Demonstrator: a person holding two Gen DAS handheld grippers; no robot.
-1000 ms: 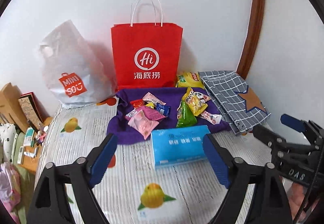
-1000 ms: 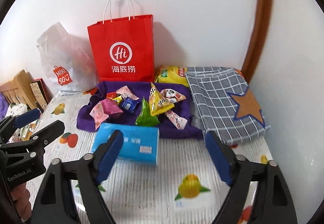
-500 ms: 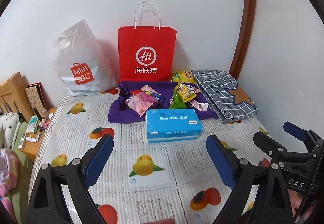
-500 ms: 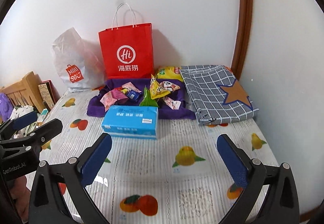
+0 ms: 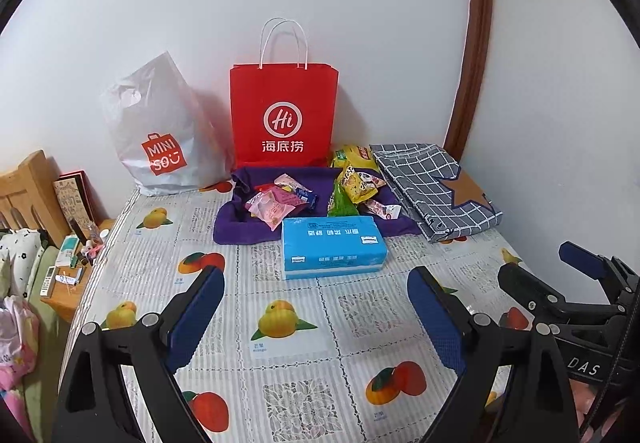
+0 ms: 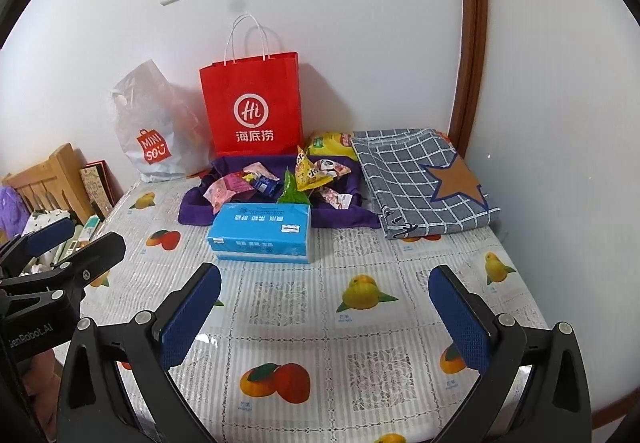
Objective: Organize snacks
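Left gripper [image 5: 316, 307]: wide open, empty, above bare tablecloth [image 5: 280, 375]. Right gripper [image 6: 325, 309]: equally wide, empty. Snacks [image 5: 316, 195] heaped on purple cloth [image 5: 240, 231] behind blue tissue pack [image 5: 332, 247], probably gathered for sorting. Cluttered side shelf [image 5: 68, 267] clear only from left view; star-patterned cloth [image 6: 424, 179] fuller from right.

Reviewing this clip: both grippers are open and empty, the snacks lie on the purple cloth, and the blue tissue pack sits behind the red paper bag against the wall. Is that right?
Not quite. The blue tissue pack lies in front of the purple cloth, on the near side, well clear of the red paper bag at the wall; the right wrist view shows it. The rest holds: left gripper and right gripper are open and empty, snacks on the cloth.
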